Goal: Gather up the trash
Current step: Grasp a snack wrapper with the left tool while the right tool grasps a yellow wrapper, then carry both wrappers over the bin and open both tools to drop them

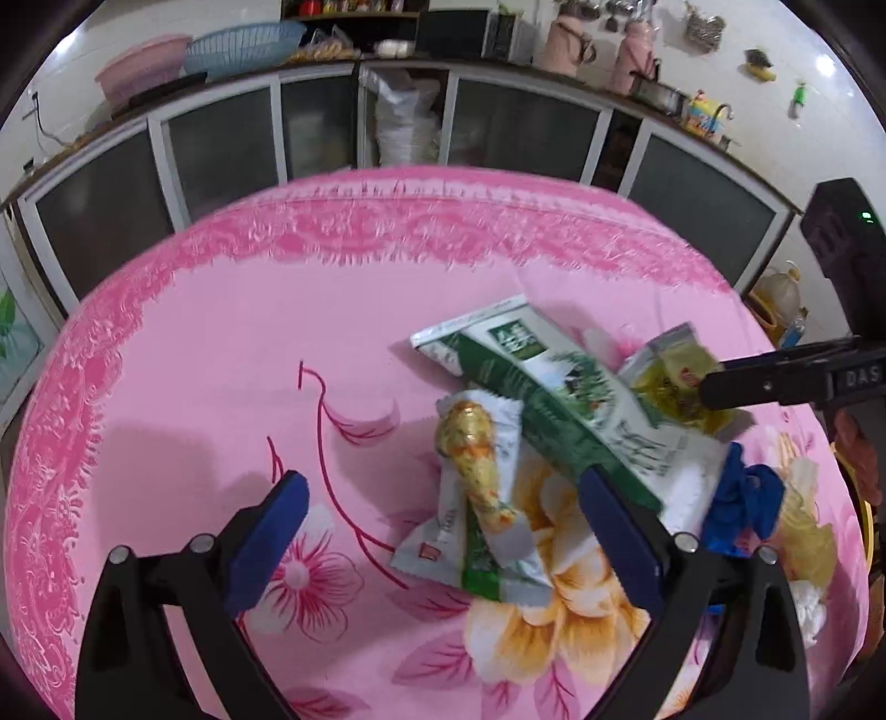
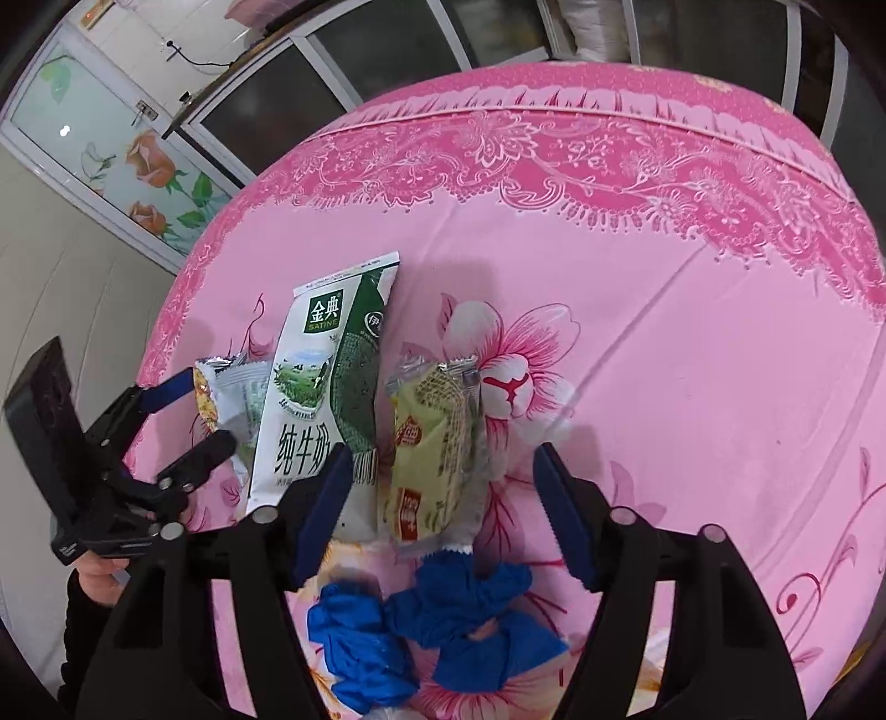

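A green-and-white milk carton lies flattened on the pink floral tablecloth; it also shows in the right wrist view. A white snack wrapper with a gold print lies between the fingers of my open left gripper. A yellow biscuit wrapper lies between the fingers of my open right gripper, and shows from the left. Crumpled blue gloves lie just below it. My right gripper enters the left wrist view at the right. My left gripper shows from the right.
Glass-front cabinets run behind the table, with baskets and flasks on the counter. A yellow oil jug stands on the floor at the right. A white crumpled tissue lies at the table's right edge.
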`<state>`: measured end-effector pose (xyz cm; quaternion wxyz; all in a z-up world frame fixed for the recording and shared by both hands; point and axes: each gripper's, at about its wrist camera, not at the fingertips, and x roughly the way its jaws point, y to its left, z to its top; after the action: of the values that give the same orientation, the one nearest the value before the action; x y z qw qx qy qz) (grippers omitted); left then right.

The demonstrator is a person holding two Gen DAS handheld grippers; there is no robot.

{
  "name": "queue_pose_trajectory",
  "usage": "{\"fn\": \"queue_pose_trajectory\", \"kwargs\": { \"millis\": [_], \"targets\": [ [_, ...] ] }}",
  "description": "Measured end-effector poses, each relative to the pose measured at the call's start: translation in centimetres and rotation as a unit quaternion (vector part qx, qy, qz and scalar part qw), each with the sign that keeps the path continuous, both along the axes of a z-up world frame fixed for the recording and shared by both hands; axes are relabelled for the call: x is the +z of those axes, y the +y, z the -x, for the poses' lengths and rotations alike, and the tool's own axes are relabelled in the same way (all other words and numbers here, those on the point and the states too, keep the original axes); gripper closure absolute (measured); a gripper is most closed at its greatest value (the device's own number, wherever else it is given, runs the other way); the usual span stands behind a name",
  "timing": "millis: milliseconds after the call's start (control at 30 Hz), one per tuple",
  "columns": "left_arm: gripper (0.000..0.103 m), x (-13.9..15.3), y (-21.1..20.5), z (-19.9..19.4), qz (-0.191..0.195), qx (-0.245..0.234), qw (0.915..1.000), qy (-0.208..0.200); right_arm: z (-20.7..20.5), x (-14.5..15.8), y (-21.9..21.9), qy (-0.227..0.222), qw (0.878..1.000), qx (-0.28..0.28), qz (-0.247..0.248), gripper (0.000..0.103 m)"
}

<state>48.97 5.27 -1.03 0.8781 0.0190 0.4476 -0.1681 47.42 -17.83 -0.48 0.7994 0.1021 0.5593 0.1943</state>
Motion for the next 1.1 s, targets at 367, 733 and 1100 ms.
{"fn": "queue_pose_trajectory", "kwargs": {
  "millis": [367, 733, 1100],
  "targets": [
    [0.087, -0.7, -0.9, -1.3, -0.006, -0.004, 0.9997, 0.025, -0.3, -0.4, 0.7, 0.003, 1.000, 0.010, 0.023, 0.087],
    [0.094, 2.7, 0.5, 1.4, 0.007, 0.000, 1.0000, 0.000, 1.9, 3.2, -2.0, -0.038, 0.999, -0.023, 0.023, 0.089],
    [0.094, 5.5, 2.9, 7.1, 0.010, 0.016, 0.9995, -0.024, 6.0, 5.6, -4.6, -0.053, 0.998, -0.042, 0.009, 0.089]
  ]
}}
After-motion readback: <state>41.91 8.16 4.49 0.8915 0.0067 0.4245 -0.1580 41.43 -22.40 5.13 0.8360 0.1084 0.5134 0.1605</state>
